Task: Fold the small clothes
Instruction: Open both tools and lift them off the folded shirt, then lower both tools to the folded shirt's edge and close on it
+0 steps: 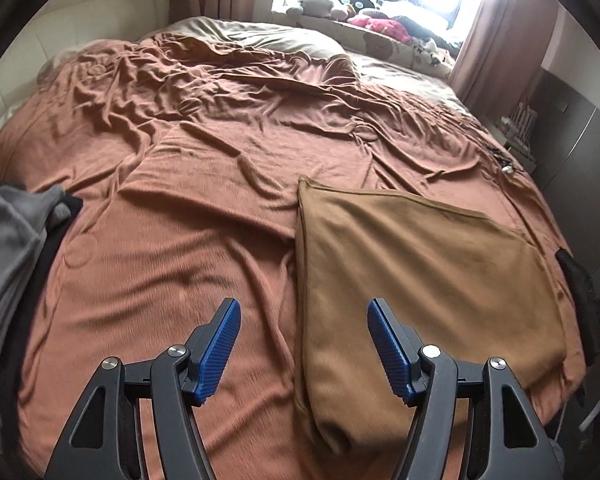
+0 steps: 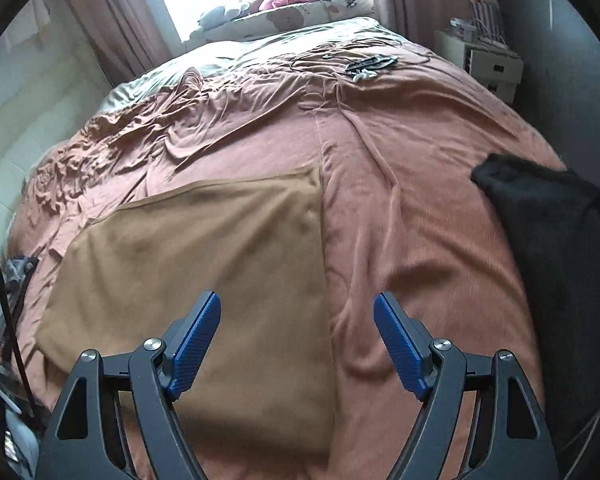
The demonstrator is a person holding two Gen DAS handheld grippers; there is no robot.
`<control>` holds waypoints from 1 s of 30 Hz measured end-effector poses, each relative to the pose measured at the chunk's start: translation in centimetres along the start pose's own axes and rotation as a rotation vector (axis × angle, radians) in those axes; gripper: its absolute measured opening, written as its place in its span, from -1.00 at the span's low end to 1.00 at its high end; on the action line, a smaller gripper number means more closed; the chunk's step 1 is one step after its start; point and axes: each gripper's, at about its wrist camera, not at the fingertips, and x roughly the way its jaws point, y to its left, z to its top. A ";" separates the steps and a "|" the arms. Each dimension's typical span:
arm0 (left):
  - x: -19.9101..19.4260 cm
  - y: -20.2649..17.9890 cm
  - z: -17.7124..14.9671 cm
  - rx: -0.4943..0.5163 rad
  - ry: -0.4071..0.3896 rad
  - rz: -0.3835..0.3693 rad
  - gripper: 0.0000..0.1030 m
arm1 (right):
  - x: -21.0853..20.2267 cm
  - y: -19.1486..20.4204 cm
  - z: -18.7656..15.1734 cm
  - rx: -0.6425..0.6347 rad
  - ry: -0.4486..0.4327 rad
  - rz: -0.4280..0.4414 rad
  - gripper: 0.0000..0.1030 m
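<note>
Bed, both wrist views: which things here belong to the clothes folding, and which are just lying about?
Part of the job:
tan garment, lying folded flat
black garment at the bed's edge
grey clothes
left hand-held gripper and right hand-held gripper, both open and empty

Lying about:
cables
stuffed toys
bedside drawers

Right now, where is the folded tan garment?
The tan garment lies flat on the rust bedspread, right of centre in the left wrist view and left of centre in the right wrist view.
</note>
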 end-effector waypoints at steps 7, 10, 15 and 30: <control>-1.7 -0.6 -3.1 -0.032 -0.008 -0.045 0.31 | -1.1 -1.0 -3.5 0.084 0.028 0.040 0.51; -1.9 -0.9 -4.5 -0.056 -0.008 -0.060 0.27 | -1.3 -1.6 -4.6 0.124 0.036 0.059 0.51; -1.6 -0.6 -6.2 -0.132 0.016 -0.088 0.10 | -1.2 -2.4 -6.6 0.180 0.059 0.101 0.51; -0.8 2.4 -9.4 -0.439 0.028 -0.170 -0.12 | 1.3 -2.3 -9.1 0.276 0.091 0.191 0.35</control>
